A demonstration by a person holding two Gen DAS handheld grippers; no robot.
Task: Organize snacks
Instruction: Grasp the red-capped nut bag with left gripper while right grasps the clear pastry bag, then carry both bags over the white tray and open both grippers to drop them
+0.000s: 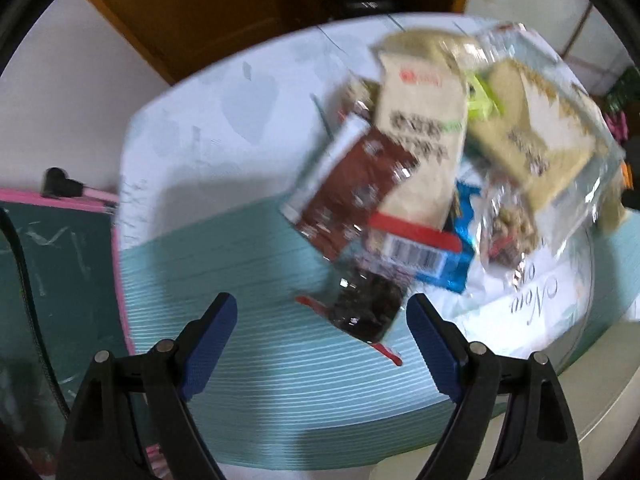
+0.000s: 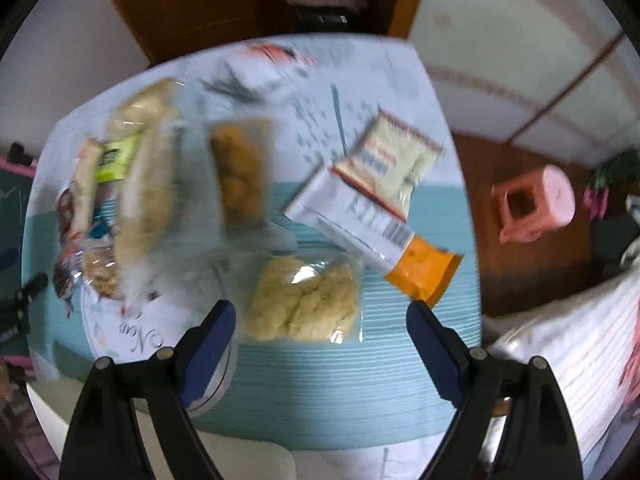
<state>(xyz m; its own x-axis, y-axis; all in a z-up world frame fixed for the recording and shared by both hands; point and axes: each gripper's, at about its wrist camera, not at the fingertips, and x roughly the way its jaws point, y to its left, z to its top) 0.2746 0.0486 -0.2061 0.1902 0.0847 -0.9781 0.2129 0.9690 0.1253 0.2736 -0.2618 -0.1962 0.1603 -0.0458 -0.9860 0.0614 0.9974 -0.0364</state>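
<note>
Snacks lie scattered on the bench [image 2: 280, 376]: a heap [image 1: 420, 168] piled on a white plate [image 1: 532, 312] at the left, loose packets to its right. Both grippers hang above with jaws released and empty, so the step looks like the approach to a first pick. Next, the right gripper [image 2: 320, 320] likely needs to drop onto the clear cookie bag [image 2: 304, 300] just beyond it, while the left gripper [image 1: 322, 312] faces the dark packet [image 1: 360, 308].

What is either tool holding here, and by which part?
Nothing is held. The left tool and right tool both stand open above the table, with no snack packet touching their pads.
</note>
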